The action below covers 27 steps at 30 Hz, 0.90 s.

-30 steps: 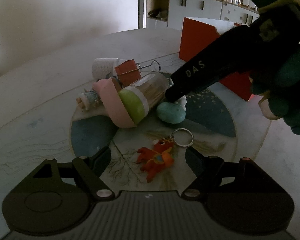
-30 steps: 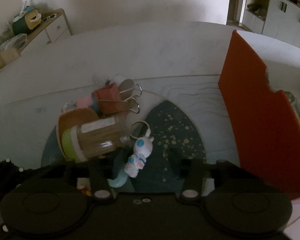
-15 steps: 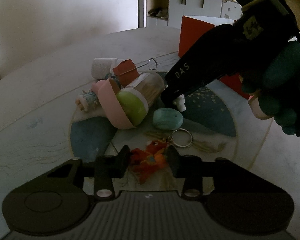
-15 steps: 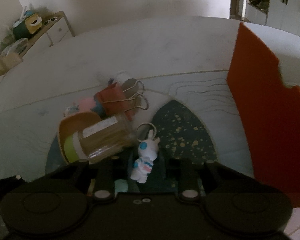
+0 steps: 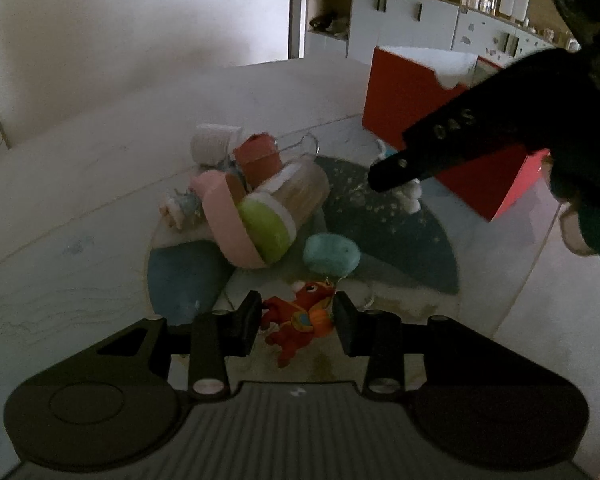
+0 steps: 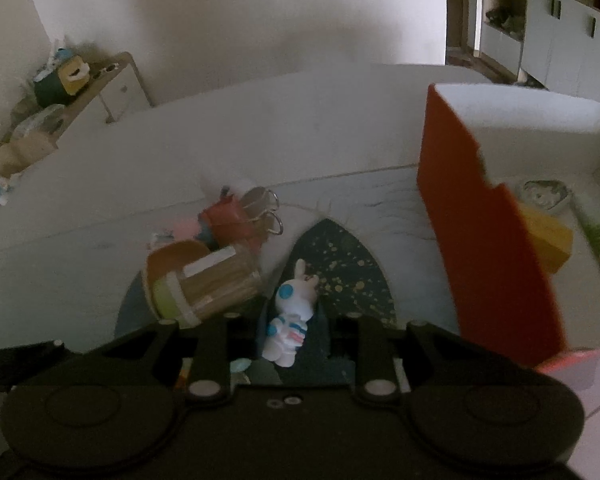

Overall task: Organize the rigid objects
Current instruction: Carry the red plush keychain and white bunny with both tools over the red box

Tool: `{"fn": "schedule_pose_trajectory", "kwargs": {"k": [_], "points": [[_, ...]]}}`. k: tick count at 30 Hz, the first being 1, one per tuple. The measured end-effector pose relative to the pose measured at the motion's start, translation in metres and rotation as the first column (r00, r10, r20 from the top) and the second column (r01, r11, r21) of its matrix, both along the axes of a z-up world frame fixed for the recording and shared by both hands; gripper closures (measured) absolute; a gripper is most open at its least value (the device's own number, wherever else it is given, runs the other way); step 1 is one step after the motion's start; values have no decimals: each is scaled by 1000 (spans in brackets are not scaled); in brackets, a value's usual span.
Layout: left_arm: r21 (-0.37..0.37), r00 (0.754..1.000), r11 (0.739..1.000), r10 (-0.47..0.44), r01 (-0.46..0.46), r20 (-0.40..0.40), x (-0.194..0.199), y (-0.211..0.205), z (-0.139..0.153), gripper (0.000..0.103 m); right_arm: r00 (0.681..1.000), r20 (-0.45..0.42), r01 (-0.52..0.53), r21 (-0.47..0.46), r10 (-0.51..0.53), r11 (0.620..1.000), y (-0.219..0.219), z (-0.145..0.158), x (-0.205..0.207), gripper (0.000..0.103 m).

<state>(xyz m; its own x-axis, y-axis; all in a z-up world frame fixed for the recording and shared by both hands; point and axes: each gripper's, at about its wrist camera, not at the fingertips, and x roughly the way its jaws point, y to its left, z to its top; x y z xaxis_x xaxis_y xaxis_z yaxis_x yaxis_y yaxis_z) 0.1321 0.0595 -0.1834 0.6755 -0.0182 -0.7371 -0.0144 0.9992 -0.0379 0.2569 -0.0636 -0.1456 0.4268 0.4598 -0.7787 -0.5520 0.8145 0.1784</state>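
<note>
Small white rabbit figurine with blue ears: pinched between the fingers of the right gripper, apparently lifted clear of the surface. Flat orange-red dragon keychain: clamped in the left gripper, jaws just closed on it, low over the surface. Step judged: pick-up done on both sides; next, carry to the open red box right of and beyond the right gripper, release inside. Keyring hard to make out; box contents partly hidden.

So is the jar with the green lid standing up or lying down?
Lying down. The jar is on its side on the table, its green lid facing sideways and leaning against the pink bowl.
</note>
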Motion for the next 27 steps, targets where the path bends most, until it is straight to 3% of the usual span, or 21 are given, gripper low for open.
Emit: {"fn": "schedule_pose_trajectory", "kwargs": {"k": [14, 27], "points": [[35, 997, 999, -10, 7, 77, -1, -27, 56, 65, 996, 44, -74, 36, 72, 997, -50, 57, -24, 78], [33, 983, 999, 13, -19, 186, 29, -58, 122, 65, 989, 127, -82, 58, 74, 995, -113, 106, -4, 78]]}}
